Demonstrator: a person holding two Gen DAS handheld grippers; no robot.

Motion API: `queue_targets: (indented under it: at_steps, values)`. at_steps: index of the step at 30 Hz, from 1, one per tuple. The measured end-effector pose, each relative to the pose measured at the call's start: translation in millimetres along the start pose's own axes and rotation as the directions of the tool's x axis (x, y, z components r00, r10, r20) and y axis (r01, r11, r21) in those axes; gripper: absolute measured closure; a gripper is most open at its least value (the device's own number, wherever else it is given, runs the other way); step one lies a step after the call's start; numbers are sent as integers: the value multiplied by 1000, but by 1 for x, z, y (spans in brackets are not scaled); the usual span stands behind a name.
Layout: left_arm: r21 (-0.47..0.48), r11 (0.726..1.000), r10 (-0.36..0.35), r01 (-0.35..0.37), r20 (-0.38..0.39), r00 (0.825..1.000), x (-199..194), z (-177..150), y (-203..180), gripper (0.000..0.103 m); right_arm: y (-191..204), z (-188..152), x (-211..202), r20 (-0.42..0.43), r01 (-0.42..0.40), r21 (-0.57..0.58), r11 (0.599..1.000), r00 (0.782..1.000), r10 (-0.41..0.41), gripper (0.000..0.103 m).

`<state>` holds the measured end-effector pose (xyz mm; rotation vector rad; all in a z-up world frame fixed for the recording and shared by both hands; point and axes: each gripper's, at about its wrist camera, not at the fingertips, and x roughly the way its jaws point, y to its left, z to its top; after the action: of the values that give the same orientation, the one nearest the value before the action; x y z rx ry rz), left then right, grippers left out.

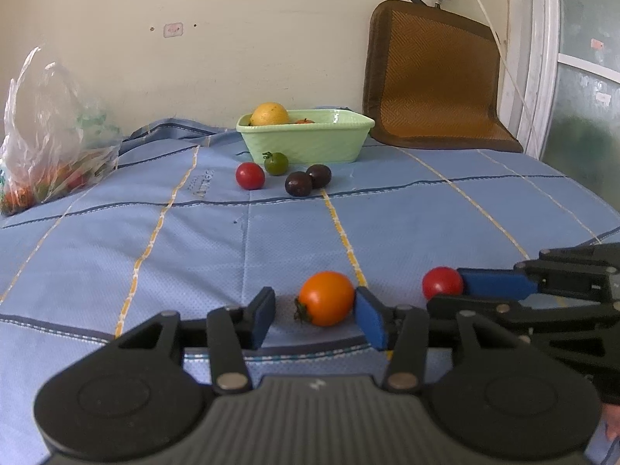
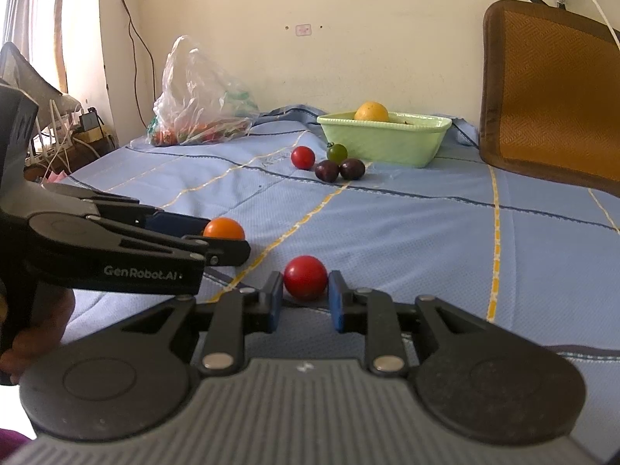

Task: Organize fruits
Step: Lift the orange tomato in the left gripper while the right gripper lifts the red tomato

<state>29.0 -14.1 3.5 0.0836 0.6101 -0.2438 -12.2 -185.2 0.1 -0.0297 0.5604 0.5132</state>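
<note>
An orange tomato [image 1: 326, 298] lies on the blue cloth between the pads of my left gripper [image 1: 319, 308]. The right pad touches it and the left pad stands apart, so the jaws are open. A red tomato [image 2: 305, 276] lies between the pads of my right gripper [image 2: 305, 296], whose jaws are open with small gaps on both sides. Farther back a green basket [image 1: 310, 141] holds a yellow fruit [image 1: 269, 114] and a small red one. In front of the basket lie a red tomato [image 1: 250, 176], a green tomato [image 1: 276, 163] and two dark plums [image 1: 308, 180].
A clear plastic bag [image 1: 50, 131] of produce sits at the far left by the wall. A brown woven cushion [image 1: 434, 77] leans on the wall at the back right. A white cable [image 1: 500, 38] hangs down from a wall socket. The table's left edge shows in the right wrist view.
</note>
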Motion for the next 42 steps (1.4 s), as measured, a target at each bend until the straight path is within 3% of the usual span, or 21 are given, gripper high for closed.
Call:
queue_targets:
  at_steps: [24, 30, 42]
  values:
    - [21, 999, 37, -37, -1, 999, 2, 0, -4, 53, 1, -1, 1, 4, 8, 7, 1000, 1000, -8, 74]
    - [20, 999, 48, -48, -1, 999, 3, 0, -4, 51, -4, 0, 0, 3, -26, 29, 999, 1000, 26, 69]
    - [17, 999, 48, -48, -1, 999, 2, -1, -3, 49, -3, 0, -1, 14, -7, 27, 1000, 1000, 7, 69]
